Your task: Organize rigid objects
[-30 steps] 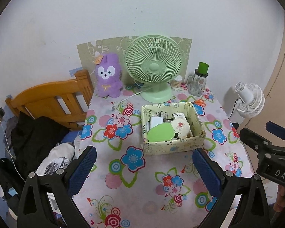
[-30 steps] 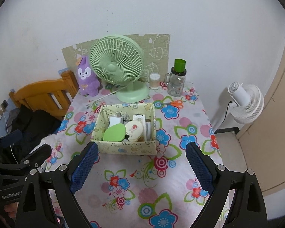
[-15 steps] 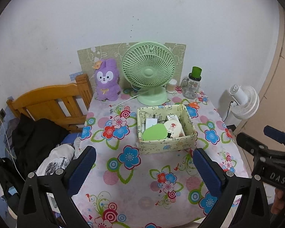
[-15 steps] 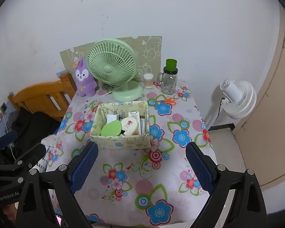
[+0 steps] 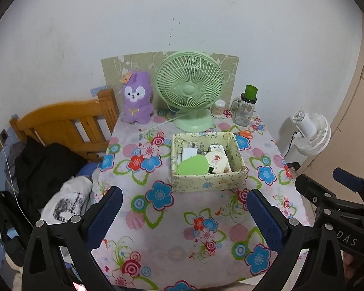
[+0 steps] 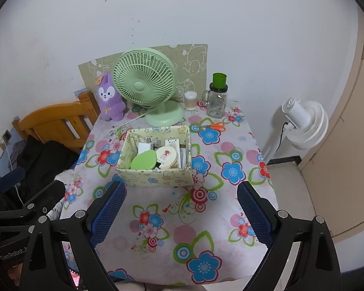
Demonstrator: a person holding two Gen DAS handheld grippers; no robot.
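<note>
A pale patterned fabric box [image 5: 207, 160] at frame centre holds a green oval case [image 5: 193, 166] and small items; the left gripper [image 5: 184, 208] and right gripper [image 6: 182, 202] gape wide, empty.

Black-framed left gripper [image 5: 182, 214] and right gripper [image 6: 180, 209], blue textured pads, silver screws, possibly "DAS" lettering.

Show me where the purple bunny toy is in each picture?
Left wrist view: the purple bunny toy stands at the table's far edge, left of centre, just left of the green fan.
Right wrist view: the bunny is in the upper left, partly tucked behind the fan's left rim.
Shared landmark: the green fan, right beside the bunny in both views.
</note>
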